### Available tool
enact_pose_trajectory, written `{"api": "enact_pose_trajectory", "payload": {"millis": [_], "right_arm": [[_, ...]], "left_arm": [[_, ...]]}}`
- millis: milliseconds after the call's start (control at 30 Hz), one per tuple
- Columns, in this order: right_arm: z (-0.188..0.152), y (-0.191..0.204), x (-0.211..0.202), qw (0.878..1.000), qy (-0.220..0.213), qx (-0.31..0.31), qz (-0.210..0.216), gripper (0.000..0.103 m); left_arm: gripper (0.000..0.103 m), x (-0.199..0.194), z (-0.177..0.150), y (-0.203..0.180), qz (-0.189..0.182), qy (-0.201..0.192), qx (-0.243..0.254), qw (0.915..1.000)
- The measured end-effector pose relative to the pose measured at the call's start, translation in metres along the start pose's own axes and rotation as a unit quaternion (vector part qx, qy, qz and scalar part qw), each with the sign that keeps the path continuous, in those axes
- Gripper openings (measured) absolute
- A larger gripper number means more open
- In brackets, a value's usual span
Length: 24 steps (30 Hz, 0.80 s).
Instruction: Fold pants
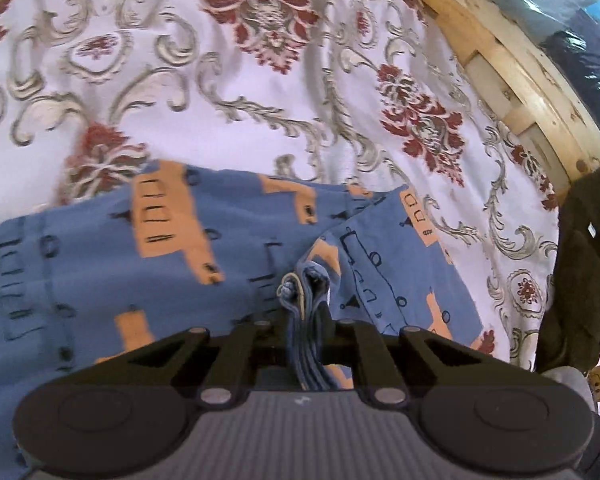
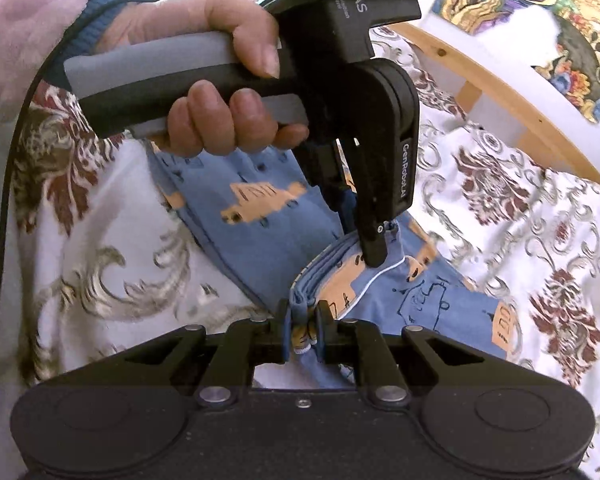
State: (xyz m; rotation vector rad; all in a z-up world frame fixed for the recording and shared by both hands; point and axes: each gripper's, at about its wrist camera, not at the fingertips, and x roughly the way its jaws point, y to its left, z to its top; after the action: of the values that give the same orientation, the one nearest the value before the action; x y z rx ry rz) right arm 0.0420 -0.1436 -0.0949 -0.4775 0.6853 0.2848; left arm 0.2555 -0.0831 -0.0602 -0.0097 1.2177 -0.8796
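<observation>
Blue pants (image 1: 100,264), soft knit printed with orange blocks and black line-drawn vehicles, spread flat over a pale bedspread (image 1: 220,80) woven with grey scrolls and dark red florals. Left gripper (image 1: 306,312) pinched narrow on a bunched, layered edge of the fabric, near centre. Right gripper (image 2: 302,320) likewise clamped on a thick folded wad with white piping. Left hand (image 2: 220,80), pink fleecy sleeve (image 2: 28,12) behind, wrapped round the left tool's grey-and-black handle. Curved pale wooden frame (image 1: 520,80) far right; dark fuzzy cloth (image 1: 580,280) draped at right.
</observation>
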Motion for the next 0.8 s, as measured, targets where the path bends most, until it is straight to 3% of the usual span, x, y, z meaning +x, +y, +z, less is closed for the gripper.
{"api": "enact_pose_trajectory", "payload": {"millis": [567, 667, 767, 800], "right_arm": [[0.023, 0.020, 0.021, 1.000, 0.002, 0.002, 0.031, 0.013], [0.021, 0.021, 0.024, 0.999, 0.005, 0.005, 0.035, 0.016], [0.018, 0.020, 0.022, 0.999, -0.002, 0.013, 0.047, 0.027], [0.017, 0.020, 0.020, 0.999, -0.006, 0.014, 0.051, 0.034]], "left_arm": [[0.013, -0.013, -0.012, 0.033, 0.014, -0.007, -0.008, 0.9998], [0.025, -0.018, -0.012, 0.037, 0.020, -0.010, -0.014, 0.9996], [0.042, -0.031, -0.013, 0.040, 0.036, -0.020, -0.026, 0.9988], [0.049, -0.038, -0.014, 0.041, 0.045, -0.027, -0.029, 0.9982]]}}
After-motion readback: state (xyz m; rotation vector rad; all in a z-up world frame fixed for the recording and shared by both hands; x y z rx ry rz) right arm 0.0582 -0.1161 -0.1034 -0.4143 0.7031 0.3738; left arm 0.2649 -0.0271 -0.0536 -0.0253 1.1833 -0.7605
